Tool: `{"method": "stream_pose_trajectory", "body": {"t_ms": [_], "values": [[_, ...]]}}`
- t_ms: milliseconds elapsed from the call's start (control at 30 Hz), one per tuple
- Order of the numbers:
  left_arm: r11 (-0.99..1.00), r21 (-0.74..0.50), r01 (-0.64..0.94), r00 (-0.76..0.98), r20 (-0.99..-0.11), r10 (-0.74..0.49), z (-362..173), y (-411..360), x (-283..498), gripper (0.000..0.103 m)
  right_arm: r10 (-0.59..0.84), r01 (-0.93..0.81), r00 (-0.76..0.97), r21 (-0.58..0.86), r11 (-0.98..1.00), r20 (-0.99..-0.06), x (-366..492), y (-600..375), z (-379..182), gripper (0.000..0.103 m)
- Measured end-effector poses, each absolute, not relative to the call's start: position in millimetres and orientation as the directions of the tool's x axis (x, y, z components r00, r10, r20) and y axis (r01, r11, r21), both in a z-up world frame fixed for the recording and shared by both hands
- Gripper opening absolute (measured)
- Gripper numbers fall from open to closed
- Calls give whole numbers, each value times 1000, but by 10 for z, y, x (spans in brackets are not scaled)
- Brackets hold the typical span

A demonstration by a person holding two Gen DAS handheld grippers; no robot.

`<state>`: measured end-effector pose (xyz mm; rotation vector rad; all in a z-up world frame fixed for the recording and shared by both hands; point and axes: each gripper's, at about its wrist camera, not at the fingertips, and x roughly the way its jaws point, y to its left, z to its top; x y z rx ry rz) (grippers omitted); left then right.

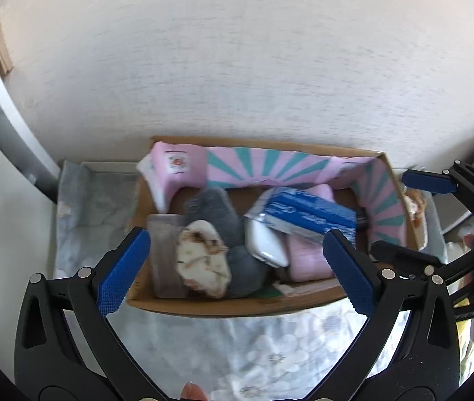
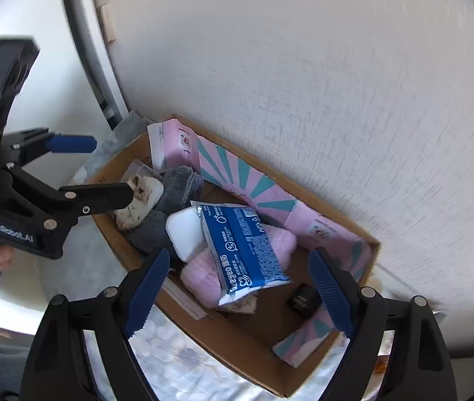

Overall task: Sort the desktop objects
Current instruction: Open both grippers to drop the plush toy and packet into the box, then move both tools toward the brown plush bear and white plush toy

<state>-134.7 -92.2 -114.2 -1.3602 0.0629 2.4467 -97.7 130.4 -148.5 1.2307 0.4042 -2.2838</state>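
Black small box (image 2: 300, 299) in cardboard box (image 2: 237, 337) shows only in right-wrist view

Bright, soft daylight in both views; shadows faint. Strong fisheye bend: the wall (image 1: 237, 67) bulges, black vignette at every corner. Motion blur smears the wall texture and the cardboard box (image 1: 223, 307) contents in the left view. Right view slightly sharper; print on the blue packet (image 2: 247, 250) is legible.

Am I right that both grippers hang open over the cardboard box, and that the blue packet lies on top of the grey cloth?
Not quite: in the right wrist view the blue packet lies across the pink cloth and white case, not the grey cloth. The rest holds.
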Motion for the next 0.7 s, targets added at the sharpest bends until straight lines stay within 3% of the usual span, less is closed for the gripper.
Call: {"method": "stream_pose_trajectory", "body": {"t_ms": [200, 333, 500, 700], "values": [[-952, -92, -291, -471, -852, 227, -1035, -751, -1275, 103, -298, 498, -525, -4, -867, -798, -872, 1497, -1243, 83], [-949, -127, -290, -503, -823, 264, -879, -708, -1185, 103, -307, 465, -528, 34, -885, -792, -831, 1644, -1177, 83], [-951, -32, -306, -564, -799, 208, -711, -496, -1097, 103, -296, 423, -548, 46, -905, -782, -746, 1898, -1101, 83], [-930, -74, -360, -551, -788, 276, -630, -205, -1037, 103, -288, 374, -566, 71, -925, -772, -640, 2229, -1071, 83]]}}
